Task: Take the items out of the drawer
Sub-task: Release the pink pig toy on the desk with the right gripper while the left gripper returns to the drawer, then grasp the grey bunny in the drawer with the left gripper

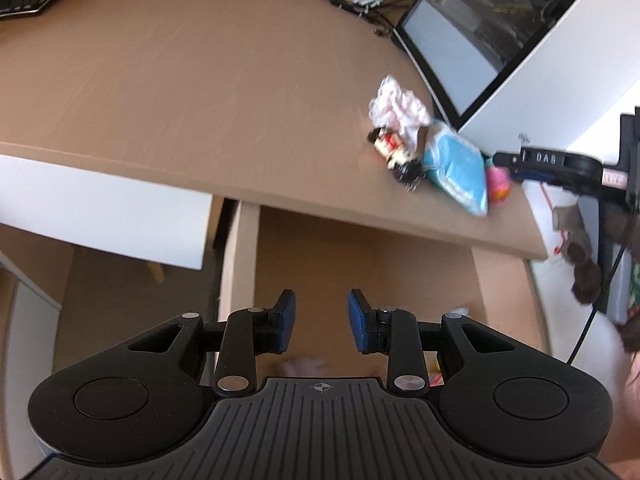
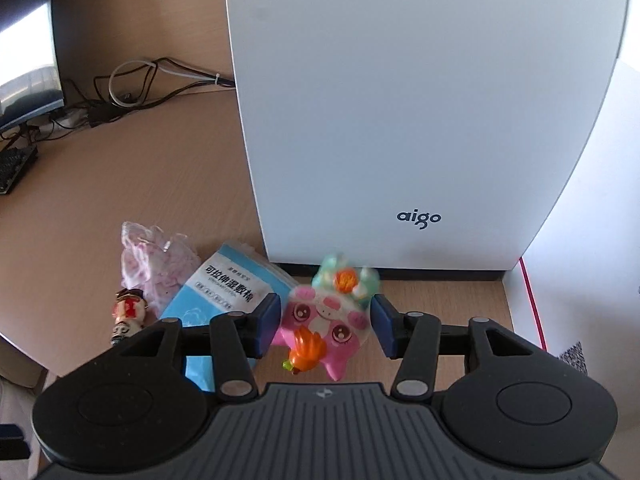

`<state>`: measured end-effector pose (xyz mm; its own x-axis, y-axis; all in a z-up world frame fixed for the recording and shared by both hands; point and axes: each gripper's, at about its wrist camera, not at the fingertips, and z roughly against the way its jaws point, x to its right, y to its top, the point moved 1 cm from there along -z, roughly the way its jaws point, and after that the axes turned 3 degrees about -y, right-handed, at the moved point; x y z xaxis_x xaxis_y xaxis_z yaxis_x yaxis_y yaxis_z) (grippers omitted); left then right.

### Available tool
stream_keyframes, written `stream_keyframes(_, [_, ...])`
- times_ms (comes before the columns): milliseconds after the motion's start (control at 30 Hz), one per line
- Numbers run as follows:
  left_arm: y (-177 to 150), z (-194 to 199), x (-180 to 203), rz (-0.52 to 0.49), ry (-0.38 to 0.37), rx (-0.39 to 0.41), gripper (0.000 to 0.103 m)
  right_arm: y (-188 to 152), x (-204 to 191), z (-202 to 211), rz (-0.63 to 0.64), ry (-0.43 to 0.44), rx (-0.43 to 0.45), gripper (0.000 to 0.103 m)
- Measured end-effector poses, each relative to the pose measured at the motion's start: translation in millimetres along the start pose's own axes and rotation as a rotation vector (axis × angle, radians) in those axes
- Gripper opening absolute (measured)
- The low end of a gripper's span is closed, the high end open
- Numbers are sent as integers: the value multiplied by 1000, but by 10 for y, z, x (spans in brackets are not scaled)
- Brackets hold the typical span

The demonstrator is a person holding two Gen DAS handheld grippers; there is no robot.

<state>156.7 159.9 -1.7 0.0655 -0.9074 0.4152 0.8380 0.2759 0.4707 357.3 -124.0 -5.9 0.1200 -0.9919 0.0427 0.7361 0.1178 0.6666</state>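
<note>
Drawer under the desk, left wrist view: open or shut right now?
Open. The drawer juts out from beneath the desk edge, its brown floor exposed, with the left gripper above it.

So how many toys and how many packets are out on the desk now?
Toys: 2, the pink toy between the right gripper's fingers and the little figure.
Packets: 2, the blue packet and the pink-and-white bag.
Total: 4.

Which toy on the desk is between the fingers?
The pink toy with the orange carrot: it sits between the right gripper's blue fingers. The little red-and-white figure lies off to the side.
</note>
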Motion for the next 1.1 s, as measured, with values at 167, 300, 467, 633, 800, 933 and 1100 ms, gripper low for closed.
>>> stream_keyframes(167, [-45, -72, 119, -116, 1, -51, 32, -76, -2, 47, -12, 1, -3, 57])
stream_keyframes(300, [-126, -283, 379, -322, -23, -191, 32, -150, -12, 231, -19, 22, 18, 71])
stream_keyframes(467, [-281, -616, 665, -581, 44, -327, 32, -300, 10, 492, -43, 71, 16, 72])
stream_keyframes(633, [-311, -885, 656, -662, 111, -415, 33, -501, 149, 717, -77, 72, 3, 80])
stream_keyframes(800, [-339, -1136, 611, -708, 152, -505, 33, -695, 233, 703, -101, 53, -62, 83])
stream_keyframes(933, [-394, -1368, 585, -733, 182, -588, 34, -845, 274, 654, -88, 37, -113, 83])
stream_keyframes(1100, [-387, -1502, 534, -701, 169, -603, 33, -987, 314, 671, -70, 17, -141, 85])
